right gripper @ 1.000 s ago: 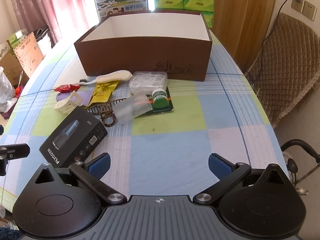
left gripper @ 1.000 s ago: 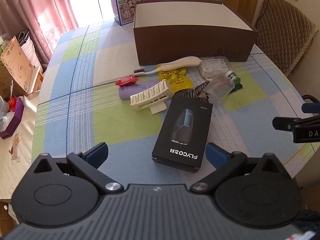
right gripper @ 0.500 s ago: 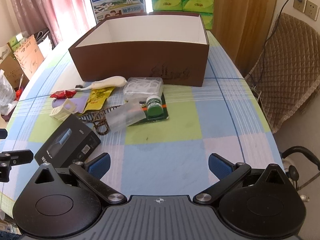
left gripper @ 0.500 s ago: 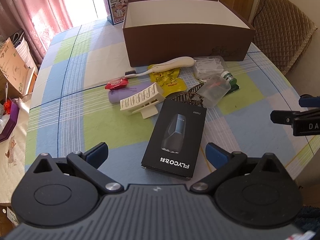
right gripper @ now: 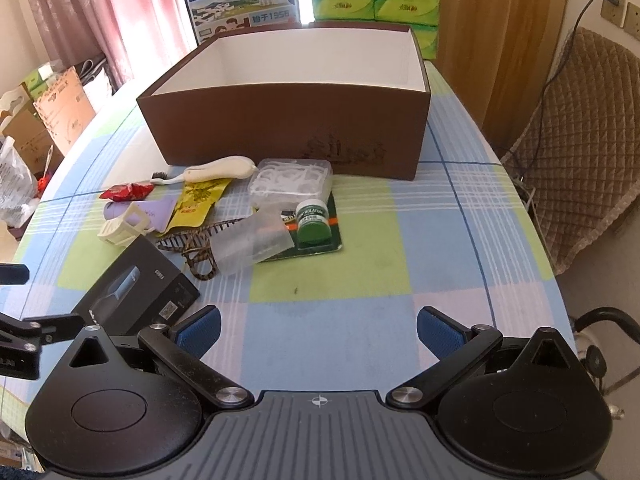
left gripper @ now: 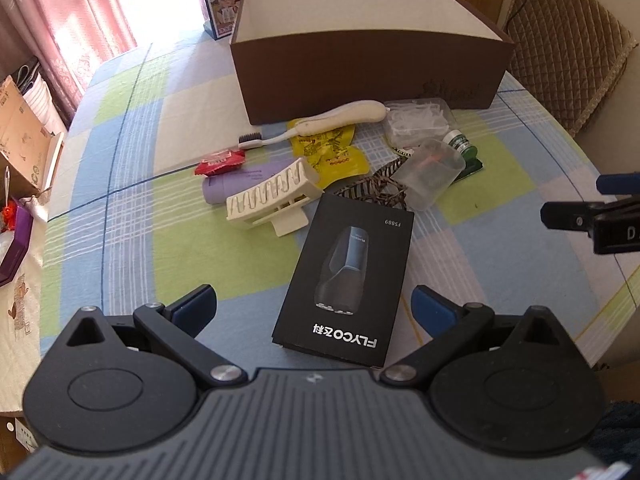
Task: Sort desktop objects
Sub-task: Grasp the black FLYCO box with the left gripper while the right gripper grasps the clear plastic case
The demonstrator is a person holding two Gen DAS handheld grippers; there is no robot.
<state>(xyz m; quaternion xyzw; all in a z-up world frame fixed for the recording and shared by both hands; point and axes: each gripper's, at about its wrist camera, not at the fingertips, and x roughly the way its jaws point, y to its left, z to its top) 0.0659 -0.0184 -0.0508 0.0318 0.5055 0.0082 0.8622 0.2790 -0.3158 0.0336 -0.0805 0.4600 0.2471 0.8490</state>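
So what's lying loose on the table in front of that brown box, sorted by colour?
Black: 1, shaver box
White or cream: 2, toothbrush, rack
Clear: 2, floss case, cup
Yellow: 1, pouch
Red: 1, packet
Purple: 1, tube
Green: 2, jar, card
Leopard-print: 1, clip
Total: 11

The brown box (left gripper: 372,76) hides its own floor behind the near wall. The right gripper (left gripper: 592,216) is cut off by the left wrist view's edge (only one finger shows). The clear case (right gripper: 256,242) blurs whatever it holds.
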